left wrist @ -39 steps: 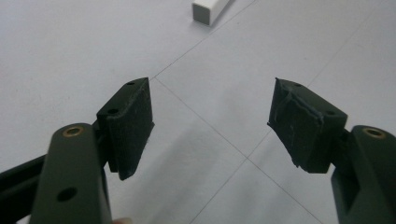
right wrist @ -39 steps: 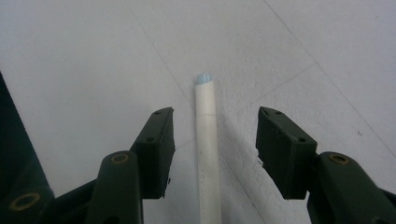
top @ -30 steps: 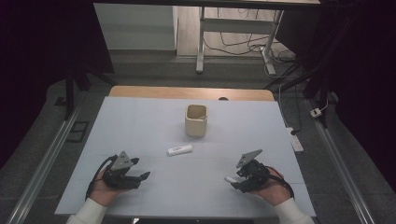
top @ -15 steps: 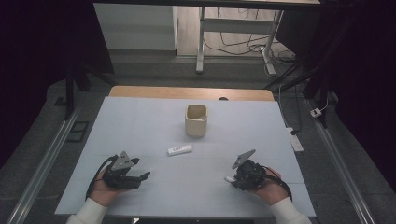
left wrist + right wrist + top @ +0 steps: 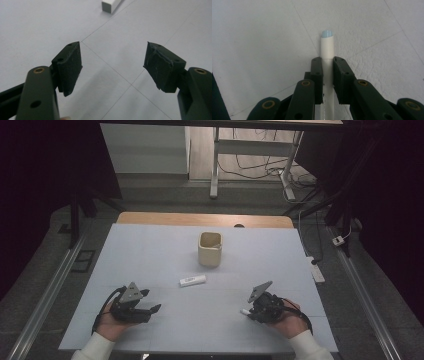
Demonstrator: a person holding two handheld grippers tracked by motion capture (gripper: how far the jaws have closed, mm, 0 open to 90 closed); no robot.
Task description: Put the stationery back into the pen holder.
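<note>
On the bench, a cup and a small white bar lie untouched. The left gripper rests released, empty. The right gripper, jaws just closing, is clenched on a white stick; its own view shows the pale-blue tip.

1. The desk has a pale blue-grey top with thin seam lines; a wooden edge shows at its far side.
2. A cream square cup stands upright near the middle.
3. A small white bar lies flat just in front of the cup, apart from it.
</note>
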